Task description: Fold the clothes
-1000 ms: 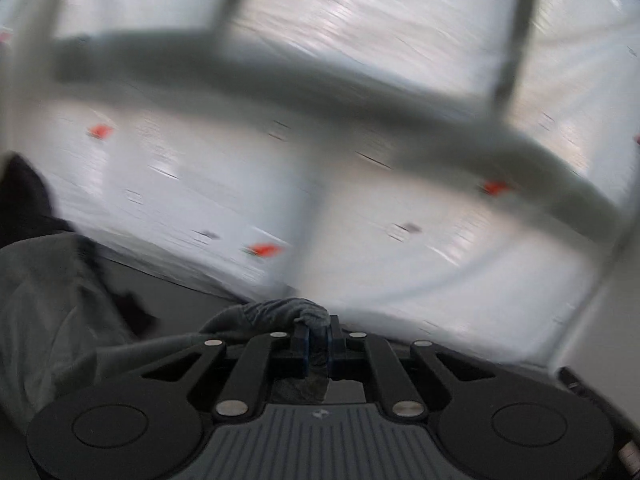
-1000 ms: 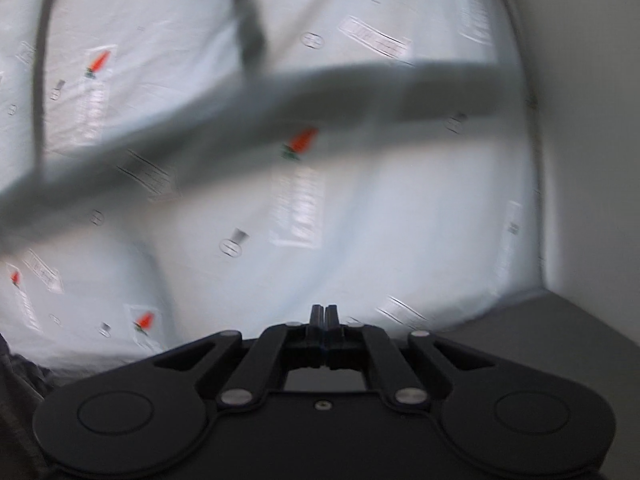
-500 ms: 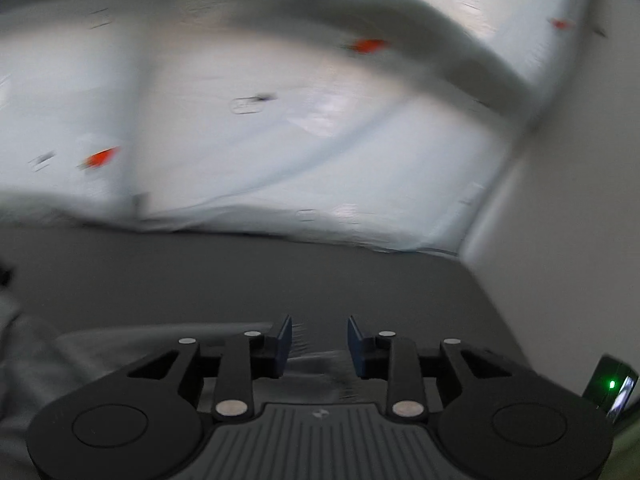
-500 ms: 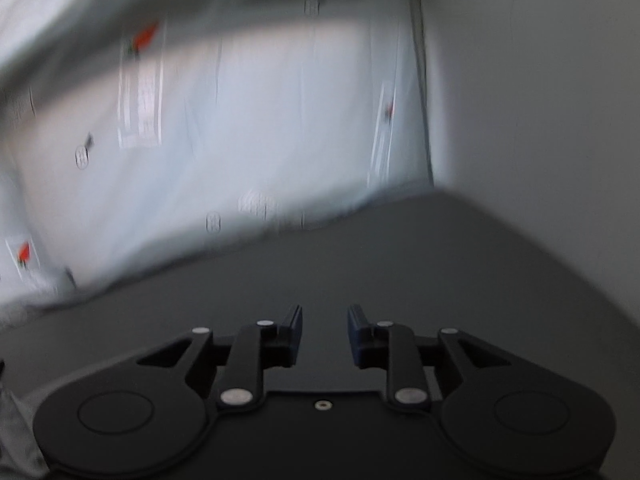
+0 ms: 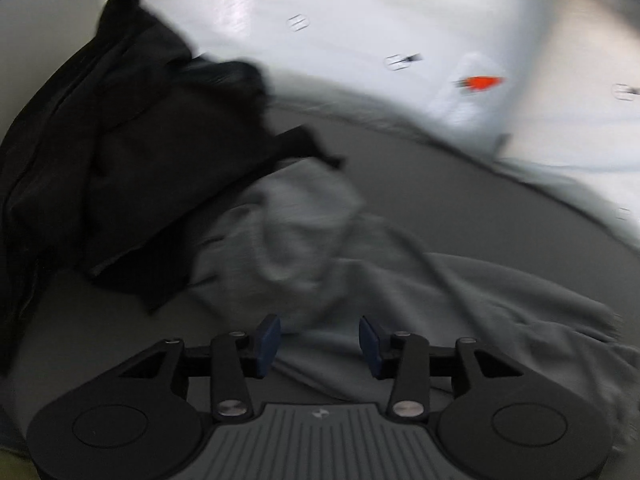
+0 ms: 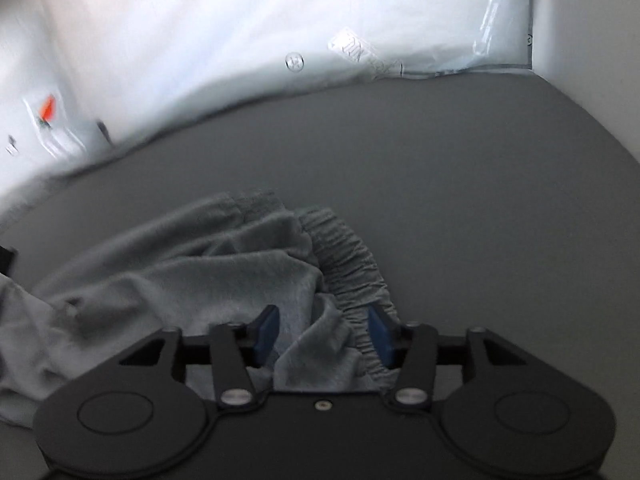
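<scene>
The dark grey tabletop [image 6: 460, 168] carries everything, and a white plastic sheet [image 6: 240, 32] hangs along its far edge. The sheet bears printed marks, small circled symbols and red-orange arrows, but the blur leaves none of the lettering readable. In the left wrist view a heap of black clothing [image 5: 120, 152] lies toward the far left corner, cut off by the picture's edge; the right wrist view shows only a sliver of it. The grey garment [image 5: 460, 300] is crumpled on the near part of the tabletop, touching the black heap. Only the right wrist view shows its gathered elastic waistband [image 6: 348, 264]; the left view is smeared, so folds there are hard to make out. The left gripper [image 5: 319, 341] has its fingers apart above the grey cloth, clamping nothing. The right gripper [image 6: 323, 335] likewise has its fingers spread, with the waistband between them, unclamped.
</scene>
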{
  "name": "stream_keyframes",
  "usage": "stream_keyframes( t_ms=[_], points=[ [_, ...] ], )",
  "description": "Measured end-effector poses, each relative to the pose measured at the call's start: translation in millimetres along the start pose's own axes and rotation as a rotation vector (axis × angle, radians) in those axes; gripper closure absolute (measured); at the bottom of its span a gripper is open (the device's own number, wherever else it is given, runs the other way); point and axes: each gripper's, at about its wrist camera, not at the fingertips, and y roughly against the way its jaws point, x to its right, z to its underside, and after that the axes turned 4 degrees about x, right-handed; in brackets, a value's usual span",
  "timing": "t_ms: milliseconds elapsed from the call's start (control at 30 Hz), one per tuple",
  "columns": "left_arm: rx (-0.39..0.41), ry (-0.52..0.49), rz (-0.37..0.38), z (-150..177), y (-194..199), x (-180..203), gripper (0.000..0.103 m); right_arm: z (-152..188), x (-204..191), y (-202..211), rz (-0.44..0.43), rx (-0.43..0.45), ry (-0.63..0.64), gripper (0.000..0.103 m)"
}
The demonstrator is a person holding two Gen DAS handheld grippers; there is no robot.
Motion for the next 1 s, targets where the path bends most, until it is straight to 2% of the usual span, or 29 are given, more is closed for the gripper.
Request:
stream_keyframes(
  t_ms=[67, 100, 200, 233, 333, 467, 533, 567, 600, 633, 667, 700, 733, 800, 900, 1000],
  points=[
    [-0.004, -0.016, -0.020, -6, -20, -5, 0.048, 1, -5, -11, 0.035, -0.027, 0.009, 0.034],
    [0.002, -0.044, -0.018, -8, -31, -5, 0.043, 0, -5, -18, 0.044, -0.041, 0.010, 0.033],
    [-0.015, -0.156, -0.021, -12, -63, 0, 0.040, 1, -6, -28, 0.084, -0.066, 0.031, 0.029],
    [-0.027, -0.187, -0.026, -14, -74, 2, 0.039, 2, -7, -29, 0.102, -0.067, 0.038, 0.025],
    [-0.073, -0.242, -0.062, -16, -105, 11, 0.039, 6, -4, -30, 0.126, -0.078, 0.038, 0.020],
    [-0.074, -0.256, -0.090, -17, -122, 16, 0.039, 8, 7, -31, 0.142, -0.098, 0.016, 0.015],
    [-0.082, -0.232, -0.086, -17, -133, 14, 0.039, 9, 13, -33, 0.111, -0.117, -0.011, 0.015],
    [-0.088, -0.217, -0.084, -17, -137, 12, 0.042, 9, 15, -34, 0.084, -0.133, -0.021, 0.018],
    [-0.090, -0.202, -0.085, -16, -140, 12, 0.058, 9, 17, -35, 0.049, -0.147, -0.029, 0.023],
    [-0.089, -0.194, -0.089, -16, -140, 12, 0.072, 9, 20, -33, 0.014, -0.151, -0.039, 0.035],
    [-0.087, -0.186, -0.093, -16, -141, 13, 0.092, 7, 21, -31, -0.012, -0.151, -0.040, 0.048],
    [-0.082, -0.180, -0.097, -16, -141, 14, 0.093, 5, 21, -28, -0.024, -0.148, -0.024, 0.057],
    [-0.071, -0.176, -0.103, -17, -138, 16, 0.094, 4, 21, -25, -0.025, -0.143, -0.001, 0.083],
    [-0.054, -0.154, -0.108, -21, -132, 18, 0.096, -1, 19, -18, -0.012, -0.117, 0.041, 0.088],
    [-0.011, -0.100, -0.094, -37, -115, 20, 0.097, -20, 21, 6, -0.030, 0.028, 0.041, 0.091],
    [0.071, -0.056, -0.063, -66, -91, 25, 0.097, -55, 29, 33, -0.039, 0.197, 0.013, 0.092]
  ],
)
